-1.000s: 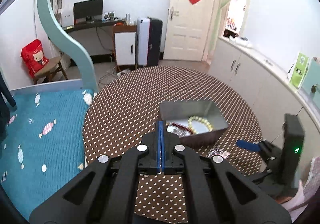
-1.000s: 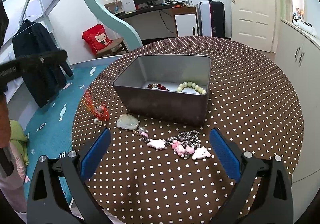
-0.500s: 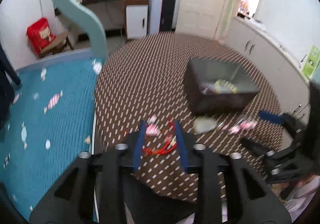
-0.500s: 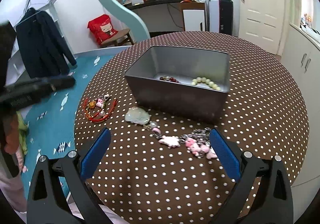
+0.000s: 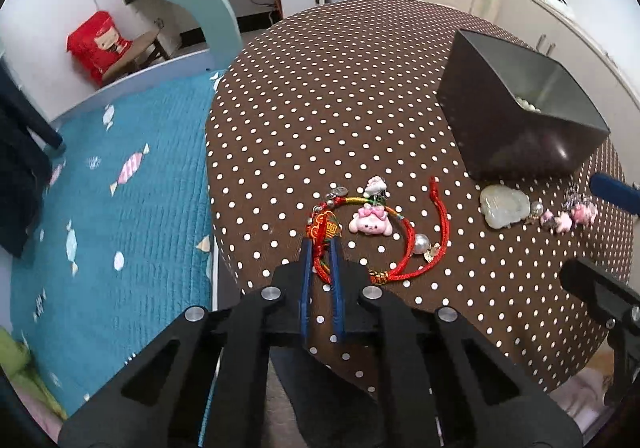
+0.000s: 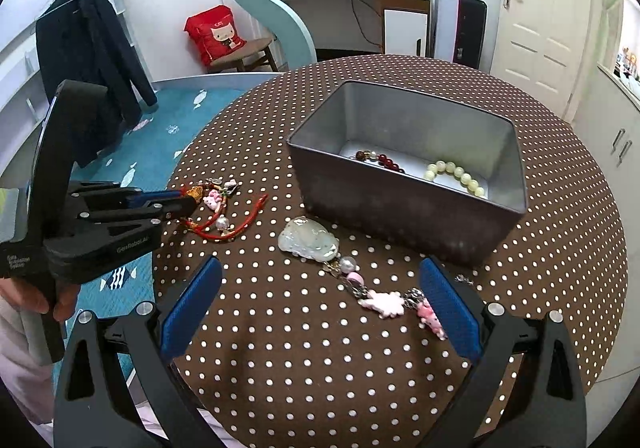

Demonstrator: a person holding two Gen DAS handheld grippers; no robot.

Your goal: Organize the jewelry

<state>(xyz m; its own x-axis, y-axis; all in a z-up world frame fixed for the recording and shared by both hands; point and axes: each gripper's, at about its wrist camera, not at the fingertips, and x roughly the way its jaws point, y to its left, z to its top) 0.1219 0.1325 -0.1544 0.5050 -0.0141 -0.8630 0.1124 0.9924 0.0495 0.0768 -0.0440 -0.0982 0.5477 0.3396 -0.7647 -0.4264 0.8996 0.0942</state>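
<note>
- Left wrist view: left gripper [image 5: 320, 248] has its blue pads narrowly apart, straddling the red cord bracelet [image 5: 376, 236] near the table's [image 5: 320, 87] left edge, not pinched yet. Cord's thin and flat on the cloth, so the pads could easily close on nothing or drag the bunny charm [image 5: 370, 221]
- Right wrist view: right gripper [image 6: 320, 308] hangs wide apart over the jade pendant chain [image 6: 344, 268], front of the grey tin [image 6: 404, 215]; beaded bracelets [image 6: 456, 171] already sit inside. A loose cord tail could snag the tin's rim
</note>
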